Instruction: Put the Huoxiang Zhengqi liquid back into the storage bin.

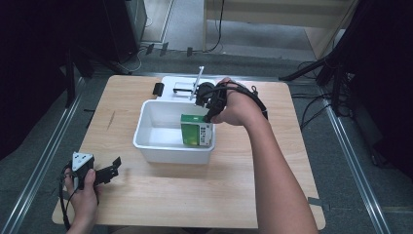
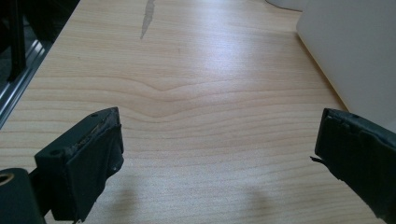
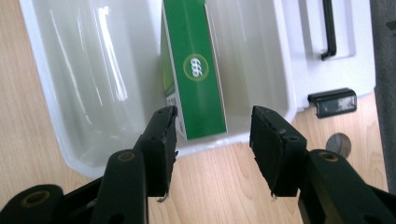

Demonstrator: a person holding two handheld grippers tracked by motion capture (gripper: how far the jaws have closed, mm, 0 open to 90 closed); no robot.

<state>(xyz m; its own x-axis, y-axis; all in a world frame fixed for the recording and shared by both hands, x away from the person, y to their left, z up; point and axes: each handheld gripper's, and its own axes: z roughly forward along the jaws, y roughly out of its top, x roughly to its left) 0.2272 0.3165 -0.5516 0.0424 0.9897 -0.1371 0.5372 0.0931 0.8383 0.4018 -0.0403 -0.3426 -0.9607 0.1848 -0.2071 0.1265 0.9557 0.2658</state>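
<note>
A white plastic tub (image 1: 146, 127) sits mid-table. Inside it, against the right end, a green box (image 1: 197, 130) stands upright. My right gripper (image 1: 209, 114) hangs just over the top of that box. In the right gripper view the gripper (image 3: 212, 128) is open, and the green box (image 3: 196, 70) stands in the tub (image 3: 60, 102) just beyond the gap between the jaws; neither jaw presses on it. My left gripper (image 1: 113, 169) rests near the table's front left corner, away from the tub. It is wide open (image 2: 217, 135) over bare wood, with the tub's wall (image 2: 355, 51) to its right.
Behind the tub lies a white lid (image 1: 171, 84) with a black handle, and a small black clip (image 1: 158, 88) sits beside it. The lid (image 3: 345, 46) and clip (image 3: 336, 101) also appear past the tub's far rim. Bare wood surrounds the tub in front and at both sides.
</note>
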